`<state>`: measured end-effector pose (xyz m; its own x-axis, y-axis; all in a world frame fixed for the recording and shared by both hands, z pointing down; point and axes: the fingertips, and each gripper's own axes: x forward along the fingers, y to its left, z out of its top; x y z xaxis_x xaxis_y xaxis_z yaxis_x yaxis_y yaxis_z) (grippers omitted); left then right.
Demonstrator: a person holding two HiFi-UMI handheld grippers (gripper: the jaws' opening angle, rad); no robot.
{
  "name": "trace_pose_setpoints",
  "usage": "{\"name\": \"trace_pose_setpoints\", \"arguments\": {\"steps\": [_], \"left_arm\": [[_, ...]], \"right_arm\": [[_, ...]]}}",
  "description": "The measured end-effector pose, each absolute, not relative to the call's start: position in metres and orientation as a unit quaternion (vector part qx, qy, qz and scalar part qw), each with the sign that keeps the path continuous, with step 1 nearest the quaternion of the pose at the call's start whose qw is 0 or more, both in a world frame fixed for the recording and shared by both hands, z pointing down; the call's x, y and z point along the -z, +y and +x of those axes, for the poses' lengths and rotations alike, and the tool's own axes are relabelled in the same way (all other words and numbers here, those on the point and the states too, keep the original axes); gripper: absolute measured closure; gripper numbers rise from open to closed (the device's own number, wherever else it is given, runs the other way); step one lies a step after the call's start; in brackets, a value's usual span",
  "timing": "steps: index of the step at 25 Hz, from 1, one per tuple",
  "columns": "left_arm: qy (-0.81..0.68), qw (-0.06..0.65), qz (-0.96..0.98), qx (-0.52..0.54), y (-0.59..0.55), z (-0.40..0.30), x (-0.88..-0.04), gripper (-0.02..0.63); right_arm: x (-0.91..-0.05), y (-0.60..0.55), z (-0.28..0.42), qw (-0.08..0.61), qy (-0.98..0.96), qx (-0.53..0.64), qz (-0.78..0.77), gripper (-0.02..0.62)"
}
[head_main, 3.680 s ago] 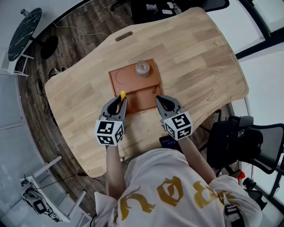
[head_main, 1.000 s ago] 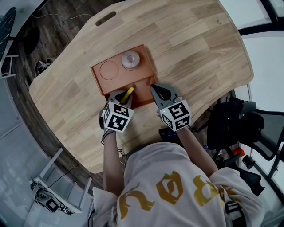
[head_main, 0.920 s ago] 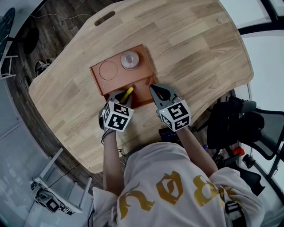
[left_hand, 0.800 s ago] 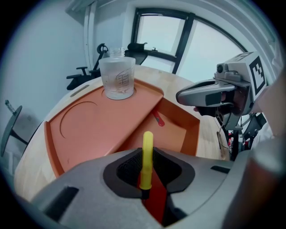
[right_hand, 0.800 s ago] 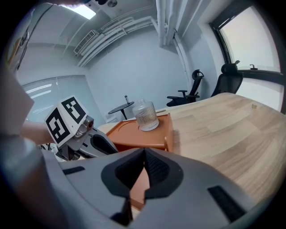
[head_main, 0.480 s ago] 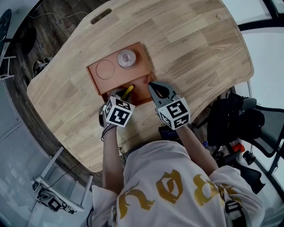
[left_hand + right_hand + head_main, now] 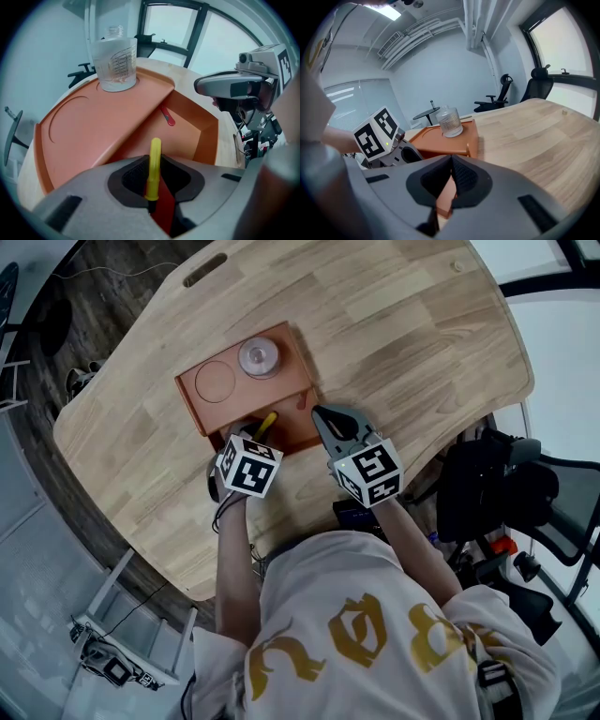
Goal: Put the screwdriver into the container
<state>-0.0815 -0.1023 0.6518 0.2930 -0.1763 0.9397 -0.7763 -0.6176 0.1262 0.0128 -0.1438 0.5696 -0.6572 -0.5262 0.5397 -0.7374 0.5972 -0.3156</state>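
Note:
My left gripper (image 7: 254,434) is shut on a yellow-handled screwdriver (image 7: 267,421). The yellow handle (image 7: 154,159) sticks forward out of the jaws, above the near edge of the orange container (image 7: 200,399). In the left gripper view the container's deep compartment (image 7: 190,129) lies just ahead, with a small red piece (image 7: 167,116) in it. My right gripper (image 7: 324,416) hovers at the container's near right corner, jaws shut and holding nothing. In the right gripper view its tips (image 7: 451,161) meet over the orange container (image 7: 440,140).
A clear plastic cup (image 7: 255,356) stands on the container's flat shelf, beside a round recess (image 7: 216,381). The wooden table (image 7: 403,334) stretches out to the right and far side. An office chair (image 7: 511,493) stands off the table's right edge.
My left gripper has edged forward over the container's near edge with the screwdriver still in it. The right gripper has stayed beside it, still shut.

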Motion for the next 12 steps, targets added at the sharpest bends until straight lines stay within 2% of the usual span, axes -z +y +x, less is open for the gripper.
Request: {"name": "trace_pose_setpoints", "arguments": {"steps": [12], "left_arm": [[-0.338, 0.295, 0.744, -0.495, -0.097, -0.078, -0.656, 0.513]], "right_arm": [[-0.557, -0.137, 0.02, 0.193, -0.874, -0.253, 0.368, 0.584]]}}
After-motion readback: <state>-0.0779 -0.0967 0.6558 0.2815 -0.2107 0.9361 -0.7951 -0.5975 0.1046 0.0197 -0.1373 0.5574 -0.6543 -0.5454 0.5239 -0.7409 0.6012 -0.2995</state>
